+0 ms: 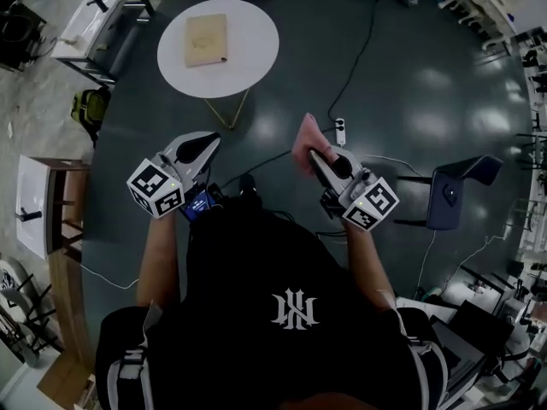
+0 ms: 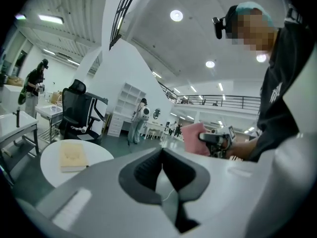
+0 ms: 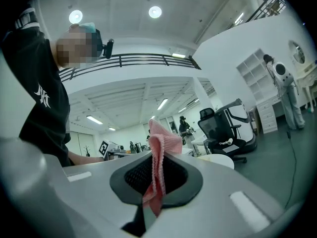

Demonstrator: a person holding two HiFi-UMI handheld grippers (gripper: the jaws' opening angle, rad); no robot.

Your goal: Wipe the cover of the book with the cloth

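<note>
Pink knit cloth [image 3: 159,150] is pinched in the clamped right gripper [image 1: 312,159]. The left gripper [image 1: 208,142] is closed on nothing. Both hang well short of the round white table [image 1: 256,54], where the tan book [image 1: 207,39] lies flat. This looks like the approach stage, and next the cloth must reach the cover. Dark glossy floor [image 1: 410,84] surrounds the table.

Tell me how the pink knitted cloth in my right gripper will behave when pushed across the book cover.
Probably floppy: the pink knitted cloth folds limply in the right gripper. Likely light, since a single pinch carries it. Its nubbly weave should drag rather than slip, so it may bunch.
</note>
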